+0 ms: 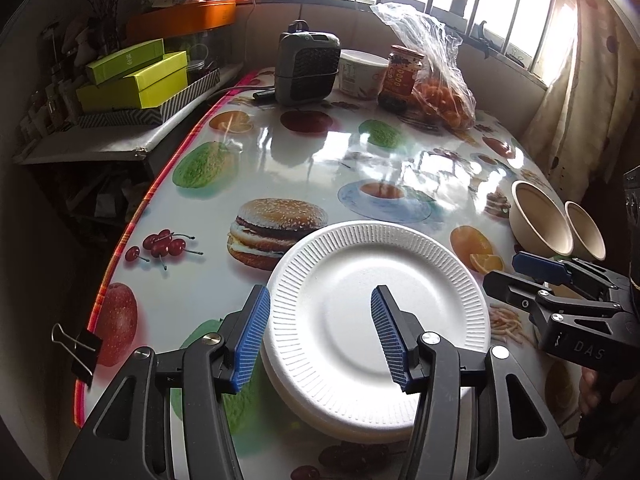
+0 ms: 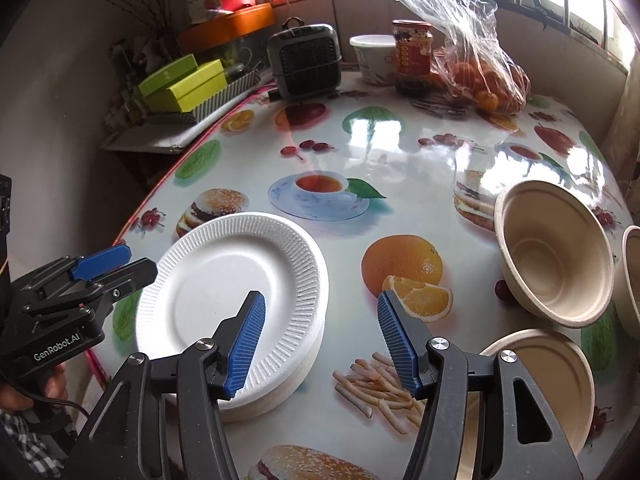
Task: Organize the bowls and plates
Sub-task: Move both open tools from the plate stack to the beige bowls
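A stack of white foam plates point(image 1: 376, 316) lies on the fruit-print table; it also shows in the right wrist view point(image 2: 228, 300). My left gripper point(image 1: 320, 340) is open and empty just above the stack's left half; it appears at the left of the right wrist view point(image 2: 116, 264). My right gripper point(image 2: 320, 344) is open and empty over the table between the stack and the bowls; it shows side-on in the left wrist view point(image 1: 548, 276). A beige bowl point(image 2: 554, 256) stands at the right, a second bowl point(image 2: 632, 280) beside it, a third point(image 2: 548, 376) under my right finger.
At the table's far end stand a small heater point(image 1: 306, 68), a white tub point(image 1: 362, 70), a jar point(image 1: 402, 76) and a plastic bag of oranges point(image 1: 444, 104). Green boxes point(image 1: 140, 80) sit on a side shelf. A binder clip point(image 1: 80, 350) holds the tablecloth edge.
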Demonstrator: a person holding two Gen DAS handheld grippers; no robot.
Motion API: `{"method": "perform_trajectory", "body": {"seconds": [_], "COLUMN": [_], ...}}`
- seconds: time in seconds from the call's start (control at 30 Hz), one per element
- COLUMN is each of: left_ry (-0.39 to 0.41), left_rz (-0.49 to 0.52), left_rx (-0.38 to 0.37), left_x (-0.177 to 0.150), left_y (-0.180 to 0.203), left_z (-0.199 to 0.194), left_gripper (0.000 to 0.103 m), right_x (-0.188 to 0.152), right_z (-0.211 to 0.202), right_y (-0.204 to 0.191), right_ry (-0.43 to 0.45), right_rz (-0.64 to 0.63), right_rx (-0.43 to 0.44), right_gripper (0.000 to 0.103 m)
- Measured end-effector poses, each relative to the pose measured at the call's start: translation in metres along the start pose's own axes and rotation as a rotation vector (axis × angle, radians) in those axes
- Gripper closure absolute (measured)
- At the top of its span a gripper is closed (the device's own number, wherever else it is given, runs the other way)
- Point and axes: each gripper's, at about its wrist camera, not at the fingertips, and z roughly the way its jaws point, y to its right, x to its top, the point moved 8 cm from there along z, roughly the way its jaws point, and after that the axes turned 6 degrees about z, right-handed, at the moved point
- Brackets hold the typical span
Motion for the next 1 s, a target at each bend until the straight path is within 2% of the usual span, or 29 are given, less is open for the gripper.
{"method": "perform_trajectory", "body": {"seconds": [0.17, 0.43, 0.63, 0.73, 1.0], "left_ry": [0.018, 0.030, 0.039, 0.032, 0.009], "left_rz": [0.015, 0.065, 0.105, 0.115, 0.153], "left_rx": [-0.032, -0.087, -0.131, -0.170, -0.201], "left_x": [0.008, 0.019, 0.026, 0.028, 0.031], "left_y": [0.018, 0.056, 0.087, 0.101, 0.132], "left_z": [-0.002, -0.002, -0.001, 0.002, 0.008], "left_gripper": [0.049, 0.049, 0.049, 0.049, 0.049], "right_x": [0.000, -0.001, -0.004, -0.006, -0.012], "right_z": [-0.013, -0.034, -0.051, -0.060, -0.077], "right_y": [0.008, 0.029, 0.054, 0.067, 0.097], "right_ry": [0.045, 0.094, 0.128, 0.143, 0.167], "right_rz": [-0.019, 0.013, 0.042, 0.070, 0.132], "right_rx": [-0.048, -0.076, -0.131, -0.142, -0.174], "right_gripper": [0.039, 0.037, 0.036, 0.036, 0.036]}}
